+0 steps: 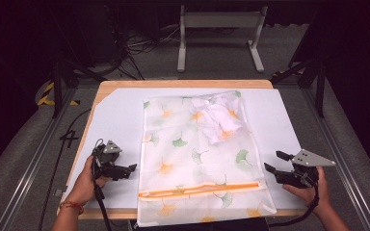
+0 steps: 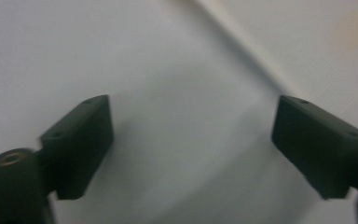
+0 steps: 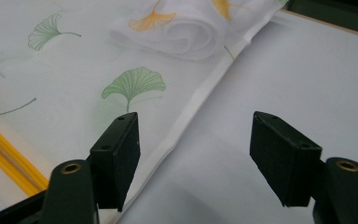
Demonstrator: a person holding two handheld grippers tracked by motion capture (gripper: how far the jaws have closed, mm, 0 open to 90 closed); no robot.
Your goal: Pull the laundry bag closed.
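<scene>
While resting flat on the white sheet point(image 1: 115, 115) that covers the wooden table point(image 1: 183, 83), the translucent mesh laundry bag printed with green and orange ginkgo leaves point(image 1: 197, 159) lies between both grippers, orange zipper point(image 1: 202, 189) running across its near end and looking closed along most of its length. Inside, near the far right corner, sits a rolled white cloth point(image 1: 220, 119), also seen up close through the mesh from the right gripper view point(image 3: 186, 35).

Left gripper point(image 1: 125, 169): jaws released, nothing between them, hovering over bare sheet just beside the bag's left edge; seen likewise from its own view point(image 2: 193, 144). Right gripper point(image 1: 277, 162): jaws parted and holding nothing, poised near the bag's right hem point(image 3: 191, 112), one jaw over the mesh and the other over the sheet point(image 3: 193, 156).

Risks from here, as a judgement:
- Pinching the white sheet together with the thin hem, because both lie flat and pale against each other, and dragging the cover along.
- Catching a single mesh layer, so the bag slides or bunches rather than lifts.
- Pulling unevenly from one side, shifting the rolled cloth inside or skewing the zipper line.
- Closing short of the hem and grabbing nothing.
</scene>
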